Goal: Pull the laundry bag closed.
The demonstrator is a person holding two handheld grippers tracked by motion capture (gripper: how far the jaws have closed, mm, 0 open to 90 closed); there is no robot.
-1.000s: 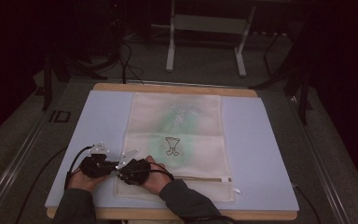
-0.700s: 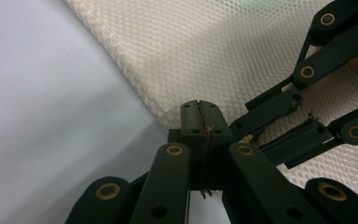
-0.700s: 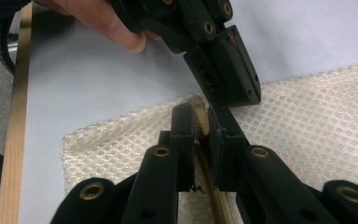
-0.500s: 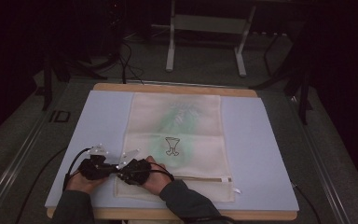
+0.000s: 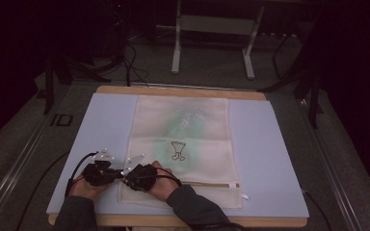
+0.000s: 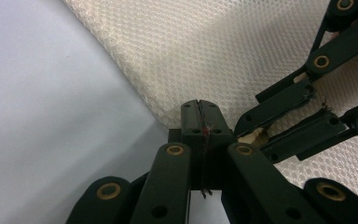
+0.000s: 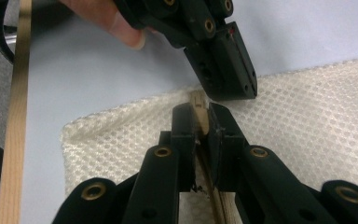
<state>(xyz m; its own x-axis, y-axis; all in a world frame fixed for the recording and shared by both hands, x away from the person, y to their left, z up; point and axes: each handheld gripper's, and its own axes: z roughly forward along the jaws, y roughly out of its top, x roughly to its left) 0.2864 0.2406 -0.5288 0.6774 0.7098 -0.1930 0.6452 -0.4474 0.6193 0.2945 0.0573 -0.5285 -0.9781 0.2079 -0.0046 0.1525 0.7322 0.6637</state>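
mesh bag (image 6: 242, 51): cream woven netting, rough, matt
zip tape (image 7: 198, 108): beige cloth
tools (image 7: 199, 122): black matt plastic, brass rivets
tabletop (image 5: 101, 120): smooth pale-blue mat, wooden edge

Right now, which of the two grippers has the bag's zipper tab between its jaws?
The right gripper: a beige zipper tab sits clamped between its jaws. The left gripper is shut at the mesh bag edge beside it, jaws meeting with no tab between.

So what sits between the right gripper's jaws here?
A pale zipper tab of the mesh bag, pinched by the right gripper, as the right gripper view shows.
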